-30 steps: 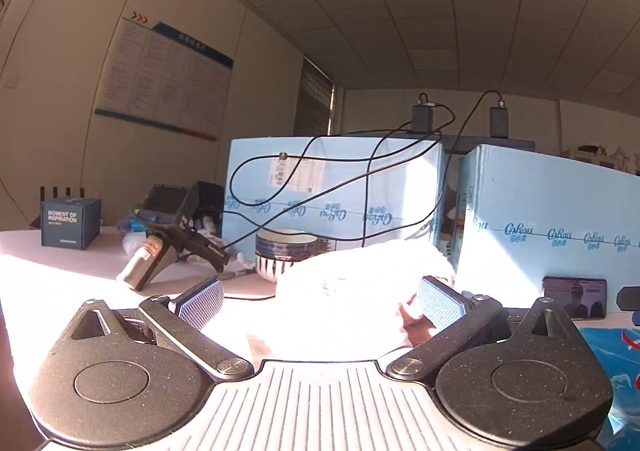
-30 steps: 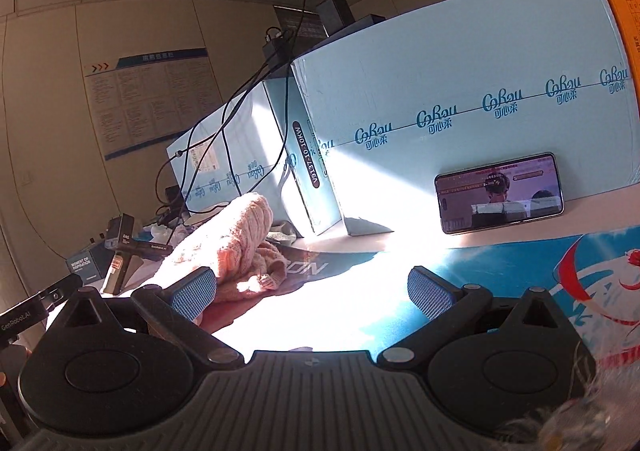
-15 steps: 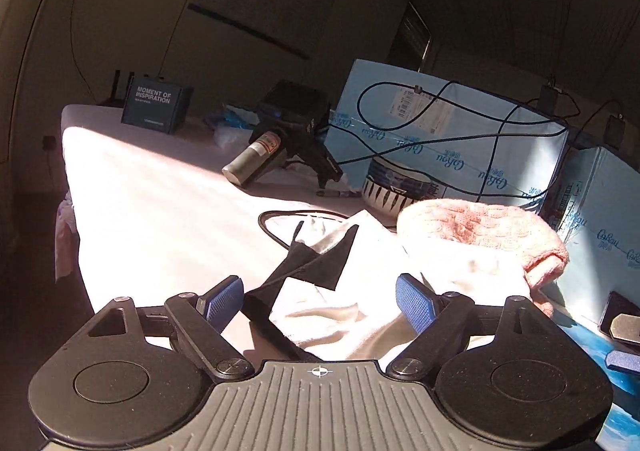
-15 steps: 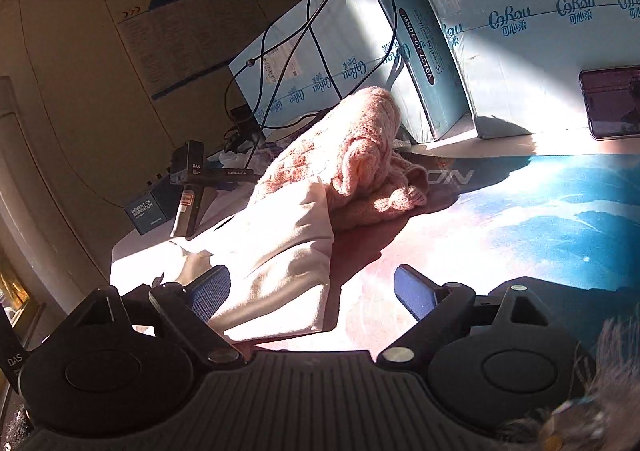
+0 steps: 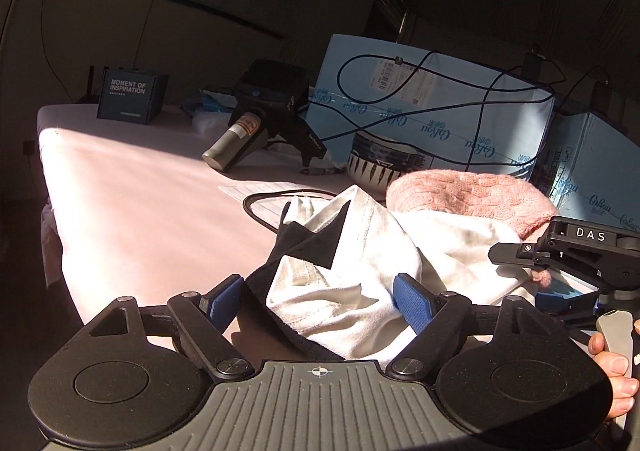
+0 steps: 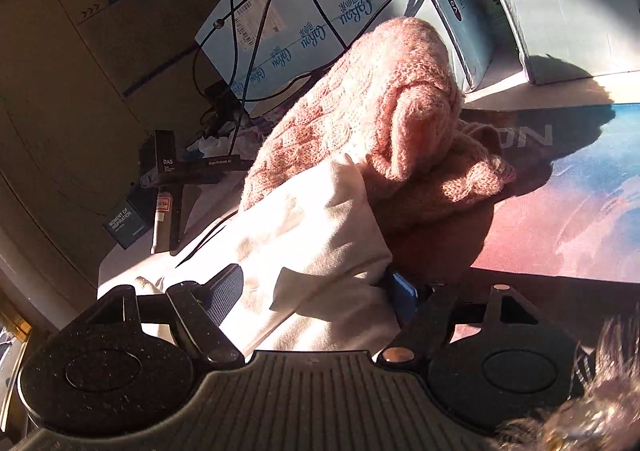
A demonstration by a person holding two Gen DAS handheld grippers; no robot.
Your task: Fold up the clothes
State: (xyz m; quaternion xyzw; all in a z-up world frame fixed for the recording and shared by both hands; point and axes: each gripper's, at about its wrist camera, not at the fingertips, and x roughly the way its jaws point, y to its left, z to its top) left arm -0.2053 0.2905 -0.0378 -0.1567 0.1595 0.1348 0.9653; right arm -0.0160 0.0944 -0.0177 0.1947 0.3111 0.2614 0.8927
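A crumpled white garment [image 5: 360,263] with black trim lies on the table, a pink knit sweater [image 5: 468,199] heaped behind it. My left gripper [image 5: 320,301] is open, its fingers either side of the white garment's near edge. In the right wrist view the white garment [image 6: 304,235] lies in front of the pink sweater [image 6: 384,107]. My right gripper [image 6: 312,299] is open with the white cloth between its fingers. It also shows in the left wrist view [image 5: 560,275] at the right.
Light blue cartons [image 5: 432,111] with black cables stand at the back. A patterned bowl [image 5: 380,163], a black gripper tool with a can [image 5: 256,123], a small dark box [image 5: 128,99] and a cable loop [image 5: 272,203] lie on the white table. A blue printed mat [image 6: 580,211] covers the right.
Both grippers have dropped and moved in onto the white garment, whose edge now lies between each pair of fingers. The right gripper has come into the left wrist view.
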